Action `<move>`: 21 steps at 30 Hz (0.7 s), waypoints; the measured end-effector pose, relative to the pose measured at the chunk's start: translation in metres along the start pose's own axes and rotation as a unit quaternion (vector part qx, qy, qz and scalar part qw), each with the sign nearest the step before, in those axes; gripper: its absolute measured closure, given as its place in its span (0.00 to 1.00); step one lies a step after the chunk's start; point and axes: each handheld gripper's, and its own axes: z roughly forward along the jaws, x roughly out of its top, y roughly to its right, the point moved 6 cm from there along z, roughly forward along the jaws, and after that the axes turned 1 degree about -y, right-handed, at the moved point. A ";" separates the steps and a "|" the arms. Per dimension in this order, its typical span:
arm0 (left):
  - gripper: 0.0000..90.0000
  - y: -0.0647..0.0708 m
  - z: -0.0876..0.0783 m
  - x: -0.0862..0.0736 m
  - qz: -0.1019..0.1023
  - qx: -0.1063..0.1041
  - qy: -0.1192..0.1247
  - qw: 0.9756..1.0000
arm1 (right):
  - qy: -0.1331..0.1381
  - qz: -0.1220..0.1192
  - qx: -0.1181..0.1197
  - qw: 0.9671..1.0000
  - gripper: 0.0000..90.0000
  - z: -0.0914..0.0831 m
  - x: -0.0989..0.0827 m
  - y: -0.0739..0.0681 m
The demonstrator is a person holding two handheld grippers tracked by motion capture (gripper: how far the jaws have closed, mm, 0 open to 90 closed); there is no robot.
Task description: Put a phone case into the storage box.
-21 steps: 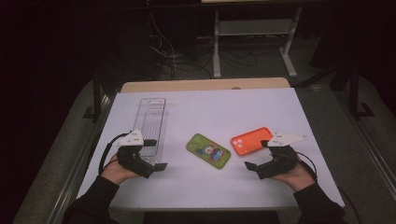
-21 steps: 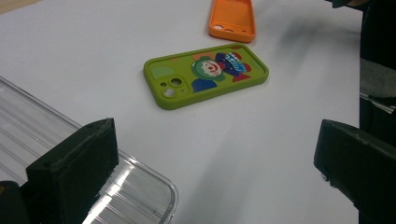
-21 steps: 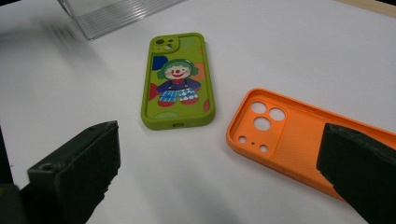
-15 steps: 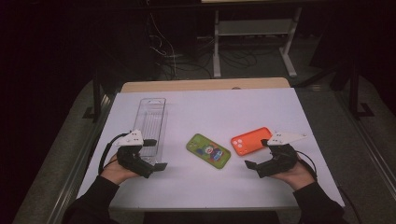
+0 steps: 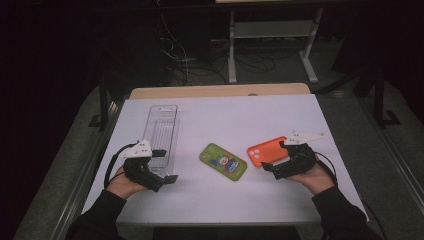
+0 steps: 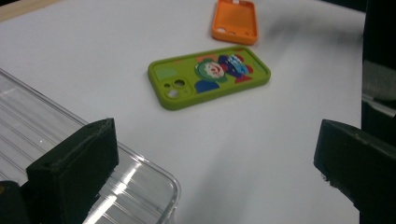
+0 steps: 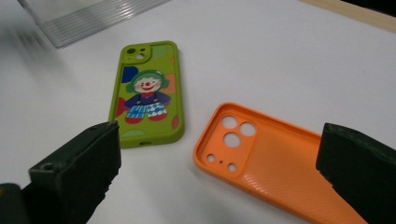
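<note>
Orange phone case (image 5: 267,152): lies hollow side up on the white desk (image 5: 240,117), toward its right edge and somewhat nearer the front edge than the back; the camera cut-outs show clearly in the right gripper view (image 7: 261,158).
Right gripper (image 5: 276,157): sits just at the orange case's near right end, jaws spread fully apart and holding nothing; in its own view the case lies between the two black jaws, and I cannot tell whether either jaw touches it.
Green phone case (image 5: 223,161): lies printed side up, with a cartoon clown picture, near the middle of the desk, just left of the orange case and apart from it (image 6: 208,74).
Clear plastic tray (image 5: 161,135): long and ribbed, lies lengthwise toward the desk's left edge, with nothing in it.
Left gripper (image 5: 166,166): sits at the tray's near end by the front left part of the desk, jaws fully apart and holding nothing; one jaw hangs over the tray's near corner (image 6: 140,186).
Step in hand: it looks like the approach to a first pick-up, with the right gripper lined up on the orange case.
Next move: probably calls for lowering the right jaws around the case's thin rim and closing gently, since the flat shell offers little to grip.
</note>
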 end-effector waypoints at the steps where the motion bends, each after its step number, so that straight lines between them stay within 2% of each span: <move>1: 0.00 -0.001 -0.001 0.001 -0.003 -0.001 0.001 1.000 | 0.000 0.001 -0.001 1.000 0.00 0.000 0.002 0.002; 3: 0.00 -0.002 0.000 0.001 -0.004 0.000 0.000 1.000 | 0.000 0.006 -0.001 1.000 0.00 0.001 0.005 0.006; 4: 0.00 -0.001 0.001 0.000 -0.012 0.000 0.001 1.000 | 0.000 0.003 -0.004 1.000 0.00 0.002 0.007 0.009; 12: 0.00 -0.001 0.002 0.000 -0.003 0.002 -0.002 1.000 | -0.010 -0.002 -0.026 1.000 0.01 0.008 0.021 0.028; 15: 0.00 -0.001 0.000 0.000 -0.006 0.003 -0.003 1.000 | -0.011 -0.002 -0.028 1.000 0.02 0.011 0.024 0.034; 16: 0.00 -0.001 0.000 0.000 -0.007 0.003 -0.002 1.000 | -0.023 0.003 -0.037 0.999 0.04 0.016 0.026 0.040; 17: 0.00 -0.001 0.000 0.000 -0.007 0.003 -0.001 1.000 | -0.024 0.009 -0.037 0.999 0.05 0.017 0.028 0.041; 18: 0.00 -0.001 -0.001 0.000 -0.006 0.003 -0.002 1.000 | -0.026 0.002 -0.040 0.999 0.06 0.019 0.029 0.045; 21: 0.00 0.000 -0.001 0.001 -0.005 0.002 0.001 1.000 | -0.038 0.000 -0.052 0.998 0.09 0.026 0.031 0.055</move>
